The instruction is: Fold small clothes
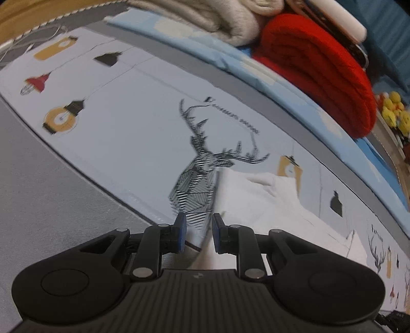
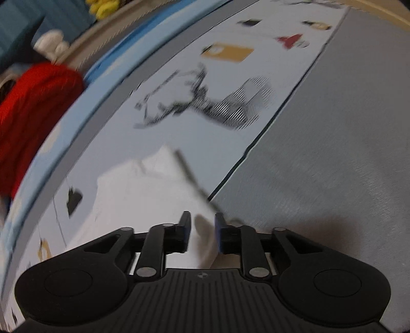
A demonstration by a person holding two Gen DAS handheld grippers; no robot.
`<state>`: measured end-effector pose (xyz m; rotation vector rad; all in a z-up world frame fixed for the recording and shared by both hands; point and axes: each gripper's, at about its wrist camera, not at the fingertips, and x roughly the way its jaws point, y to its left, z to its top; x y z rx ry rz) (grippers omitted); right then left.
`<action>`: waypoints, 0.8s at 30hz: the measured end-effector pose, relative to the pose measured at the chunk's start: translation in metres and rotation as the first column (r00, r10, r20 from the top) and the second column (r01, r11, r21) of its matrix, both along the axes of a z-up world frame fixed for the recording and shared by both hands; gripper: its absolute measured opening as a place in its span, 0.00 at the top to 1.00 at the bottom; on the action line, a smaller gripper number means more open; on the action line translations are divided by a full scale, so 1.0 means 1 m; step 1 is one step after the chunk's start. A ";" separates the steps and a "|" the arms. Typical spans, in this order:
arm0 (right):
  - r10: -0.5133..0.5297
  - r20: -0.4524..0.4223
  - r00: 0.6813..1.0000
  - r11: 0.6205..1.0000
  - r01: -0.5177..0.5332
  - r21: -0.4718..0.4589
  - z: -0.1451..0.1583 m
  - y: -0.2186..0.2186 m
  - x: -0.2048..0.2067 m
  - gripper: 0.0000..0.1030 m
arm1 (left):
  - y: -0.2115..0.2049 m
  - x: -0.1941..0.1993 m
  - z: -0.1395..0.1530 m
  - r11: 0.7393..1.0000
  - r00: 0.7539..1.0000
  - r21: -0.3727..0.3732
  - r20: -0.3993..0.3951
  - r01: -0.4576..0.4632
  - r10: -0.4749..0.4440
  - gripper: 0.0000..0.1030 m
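Observation:
A small white garment [image 1: 258, 202] lies on a pale printed sheet with a deer drawing [image 1: 202, 158]. In the left wrist view my left gripper [image 1: 198, 234] has its blue pads slightly apart, with a white edge of the garment running up between them. In the right wrist view the garment [image 2: 143, 194] spreads left of my right gripper [image 2: 202, 233], and a fold of it sits between the narrowly parted pads. A dark trim edge [image 2: 189, 176] runs along the garment. The right wrist view is motion-blurred.
A folded red knit [image 1: 320, 69] and a beige blanket [image 1: 212, 20] lie on a light blue sheet [image 1: 230, 56] behind. Grey mattress fabric [image 1: 51, 192] lies left of the printed sheet; it also shows in the right wrist view [image 2: 333, 153]. Yellow plush toys [image 1: 394, 110] sit far right.

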<state>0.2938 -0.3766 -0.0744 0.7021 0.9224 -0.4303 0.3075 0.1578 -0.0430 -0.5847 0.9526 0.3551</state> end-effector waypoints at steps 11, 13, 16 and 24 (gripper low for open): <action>-0.033 -0.070 0.997 0.992 0.041 0.123 -0.022 -0.007 -0.002 0.68 | 0.012 0.000 -0.029 0.979 0.996 -0.197 -0.079 -0.048 0.032 0.77; -0.033 -0.084 0.996 0.992 0.043 0.122 -0.025 -0.007 -0.002 0.69 | 0.011 0.001 -0.033 0.980 0.995 -0.196 -0.094 -0.040 0.022 0.77; -0.039 -0.077 0.996 0.993 0.047 0.112 -0.024 -0.011 -0.004 0.93 | 0.008 0.002 -0.039 0.981 0.994 -0.194 -0.108 -0.020 -0.001 0.77; -0.234 -0.097 0.967 0.972 0.234 -0.014 -0.017 -0.032 -0.023 1.00 | -0.013 0.005 -0.023 0.991 0.995 -0.109 -0.044 0.083 -0.088 0.78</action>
